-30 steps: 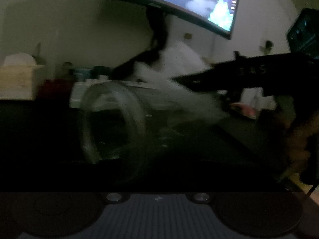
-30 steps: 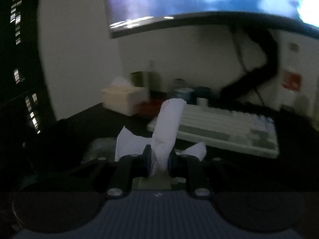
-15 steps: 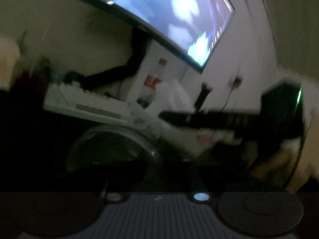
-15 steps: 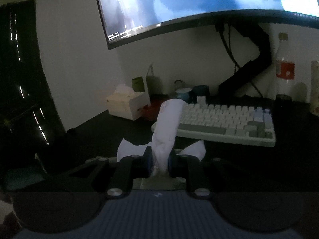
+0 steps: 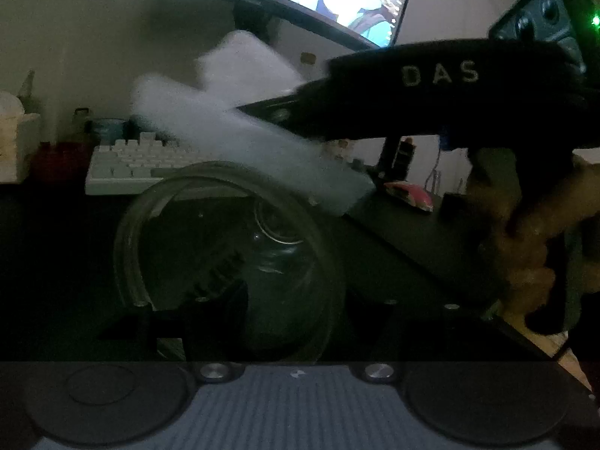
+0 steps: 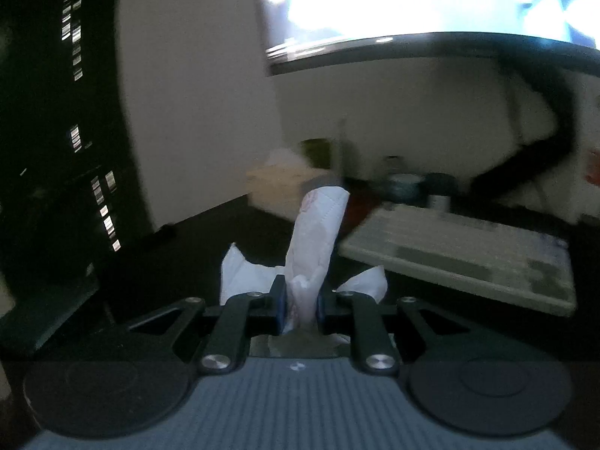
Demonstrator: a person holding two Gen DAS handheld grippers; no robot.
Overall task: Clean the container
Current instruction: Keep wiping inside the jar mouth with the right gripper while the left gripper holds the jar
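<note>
Wiping looks part done at best: the clear glass jar (image 5: 228, 258) lies on its side on the dark table (image 5: 405, 240), mouth toward the left gripper (image 5: 262, 322), whose jaws have just been opening around it; whether they grip it I cannot tell. The right gripper (image 6: 299, 302) is clenched on a rolled white paper towel (image 6: 318, 232), outside the jar. Only the left view shows the jar; only the right view shows that pinch clearly.

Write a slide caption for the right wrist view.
Right gripper clamps a rolled white tissue upright above a dark desk, keyboard beyond.
</note>
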